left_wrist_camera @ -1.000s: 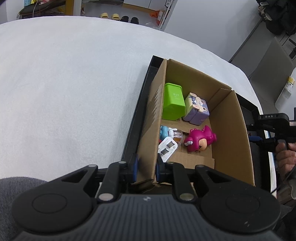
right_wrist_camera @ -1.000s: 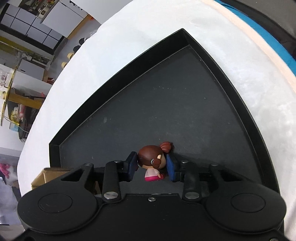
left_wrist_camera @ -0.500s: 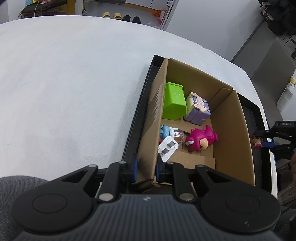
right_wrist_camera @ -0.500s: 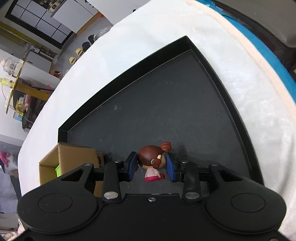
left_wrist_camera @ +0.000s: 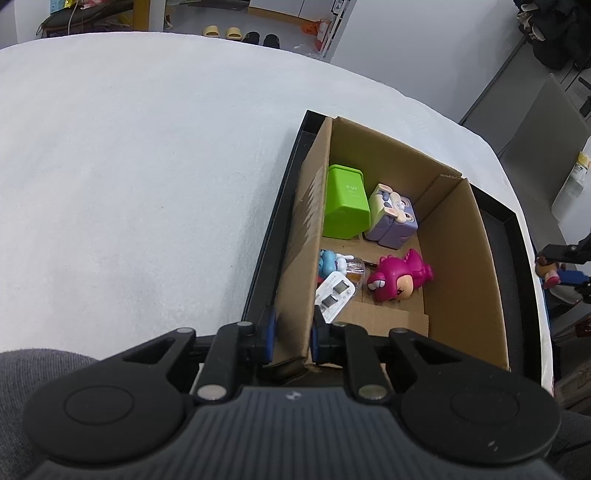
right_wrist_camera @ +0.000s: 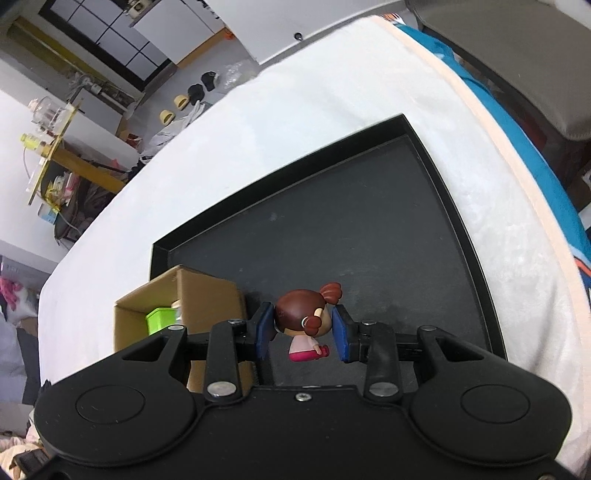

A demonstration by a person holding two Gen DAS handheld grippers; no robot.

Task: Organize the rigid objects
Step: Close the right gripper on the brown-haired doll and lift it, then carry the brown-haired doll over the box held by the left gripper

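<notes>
My left gripper (left_wrist_camera: 291,338) is shut on the near left wall of an open cardboard box (left_wrist_camera: 458,266) that stands in a black tray (left_wrist_camera: 275,221). Inside the box lie a green block (left_wrist_camera: 345,203), a purple cube toy (left_wrist_camera: 391,218), a pink dinosaur (left_wrist_camera: 397,278), a small blue figure (left_wrist_camera: 328,262) and a white packet (left_wrist_camera: 334,295). My right gripper (right_wrist_camera: 301,332) is shut on a small doll with brown hair (right_wrist_camera: 306,314), held above the tray (right_wrist_camera: 332,236). That doll (left_wrist_camera: 548,271) also shows at the right edge of the left wrist view, beyond the box.
The tray lies on a white cloth-covered table (left_wrist_camera: 129,166). The cardboard box (right_wrist_camera: 199,291) stands at the tray's left end in the right wrist view. A blue edge (right_wrist_camera: 524,147) runs along the table's far right side. Shoes (left_wrist_camera: 240,35) lie on the floor beyond.
My right gripper has risen with the doll, so the tray looks farther below and the box has come into its view. The left gripper has stayed on the box wall.
</notes>
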